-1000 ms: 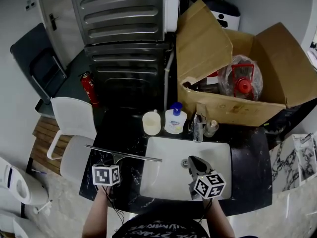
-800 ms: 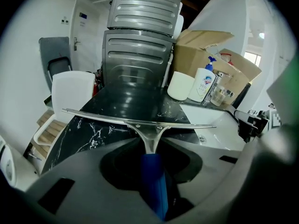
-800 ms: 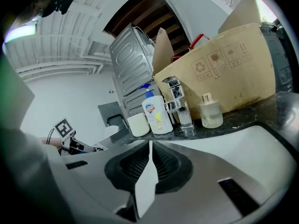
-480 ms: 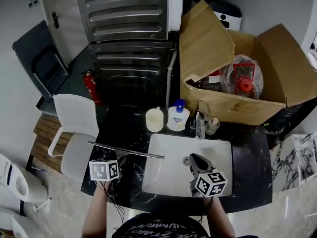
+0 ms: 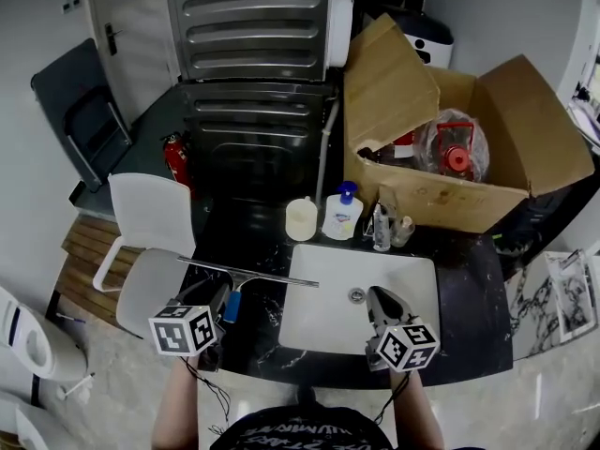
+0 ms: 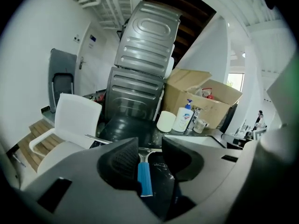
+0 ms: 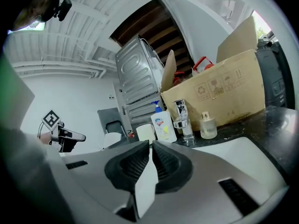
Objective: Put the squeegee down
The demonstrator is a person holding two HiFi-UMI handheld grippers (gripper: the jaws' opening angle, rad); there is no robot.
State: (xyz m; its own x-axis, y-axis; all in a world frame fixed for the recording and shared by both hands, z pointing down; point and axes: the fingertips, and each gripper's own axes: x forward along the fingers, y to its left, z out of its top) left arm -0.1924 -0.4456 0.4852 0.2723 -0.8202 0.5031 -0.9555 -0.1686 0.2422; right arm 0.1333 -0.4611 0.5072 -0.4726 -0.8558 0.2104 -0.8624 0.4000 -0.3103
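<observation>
On the desk's (image 5: 469, 289) left lies the squeegee (image 5: 248, 275). The left claw (image 6: 149, 143), parted and closing, holds nothing; the right claw (image 7: 150, 146) is together, empty.

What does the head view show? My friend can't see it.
A squeegee lies on the black counter at the edge of a white sink. The left gripper hovers at its blue handle, fingers closing without touching it; the right gripper is shut over the sink. A cardboard box stands behind.

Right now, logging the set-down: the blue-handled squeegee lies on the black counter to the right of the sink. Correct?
No, wrong side. The blue-handled squeegee lies on the black counter to the left of the sink, as the head view shows.
</observation>
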